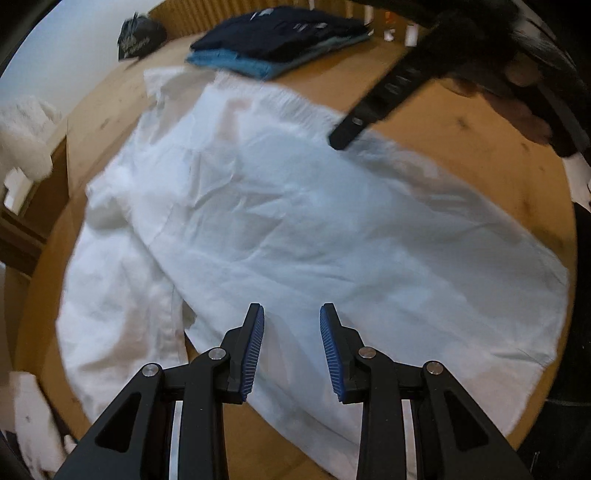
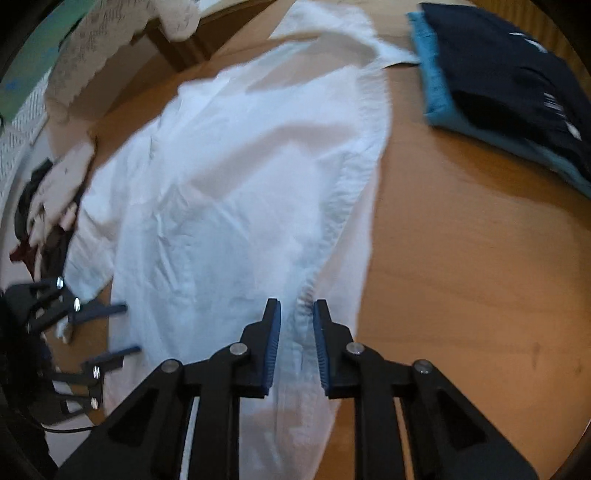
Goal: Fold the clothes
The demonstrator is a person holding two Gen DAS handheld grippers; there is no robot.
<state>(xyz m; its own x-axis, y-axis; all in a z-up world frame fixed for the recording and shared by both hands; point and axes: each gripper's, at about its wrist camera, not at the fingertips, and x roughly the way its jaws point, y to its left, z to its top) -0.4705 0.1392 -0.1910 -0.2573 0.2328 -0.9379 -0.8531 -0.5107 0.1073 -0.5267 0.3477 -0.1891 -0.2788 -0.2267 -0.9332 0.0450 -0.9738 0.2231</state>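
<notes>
A white garment [image 1: 280, 221] with an elastic waistband lies spread and wrinkled on the wooden table [image 1: 461, 155]. My left gripper [image 1: 291, 314] hovers open over its near edge, with nothing between the blue pads. In the same view my right gripper [image 1: 345, 136], held by a hand, touches down at the far waistband edge; it is blurred. In the right wrist view the white garment [image 2: 240, 184] fills the middle. My right gripper [image 2: 296, 308] stands open, the gathered waistband lying between its fingers. The left gripper [image 2: 131, 328] shows open at the garment's left edge.
A folded stack of navy and blue clothes [image 1: 280, 40] [image 2: 517, 85] sits on the table beyond the garment. A dark cap-like item [image 1: 140, 35] lies at the far left corner. Loose clothes [image 2: 51, 206] and a white lace cloth [image 2: 110, 40] lie off the table's left side.
</notes>
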